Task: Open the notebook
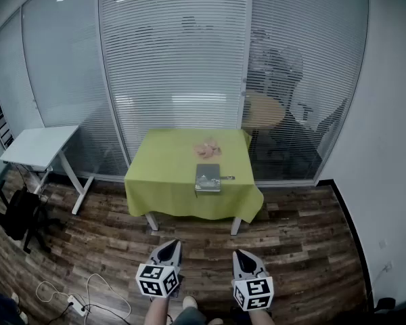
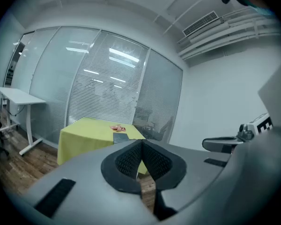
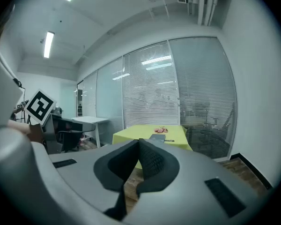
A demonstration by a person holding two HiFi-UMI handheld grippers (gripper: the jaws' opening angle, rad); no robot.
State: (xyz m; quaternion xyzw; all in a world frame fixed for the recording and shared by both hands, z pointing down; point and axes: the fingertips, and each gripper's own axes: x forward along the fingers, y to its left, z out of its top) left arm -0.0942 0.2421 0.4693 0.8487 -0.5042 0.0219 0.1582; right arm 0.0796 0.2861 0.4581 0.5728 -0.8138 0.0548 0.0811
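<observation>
Left gripper [image 1: 170, 246] and right gripper [image 1: 239, 254] were both closed and empty, held low over the wood-plank floor [image 1: 291, 249], well apart from the table [image 1: 164, 175].

Head view: task not started. Notebook [image 1: 208, 177] lay flat and shut on the near part of the table, right of centre, nothing touching it. Everything was left to do: approach, reach, lift the cover. It read as a thin rectangle with a grey, slightly glossy cover. Pen [image 1: 228, 177] lay just beside its right edge. Pink crumpled thing [image 1: 208, 146] sat further back; could not tell what it was. Table was square, draped in a soft lime-green cloth hanging in folds at the corners. Glass wall [image 1: 176, 53] behind it carried fine horizontal blinds.

Left gripper view: jaws were together, ribbed black pads [image 2: 129, 159] meeting at the tip, nothing between them. Body was smooth grey plastic. Notebook [image 2: 121, 137] showed small and far off on the green cloth.

Right gripper view: same story, dark textured pads [image 3: 152, 158] pressed together, empty. Notebook [image 3: 157, 137] appeared nearly edge-on, flat, cover down, with the pen [image 3: 170, 140] beside it.
</observation>
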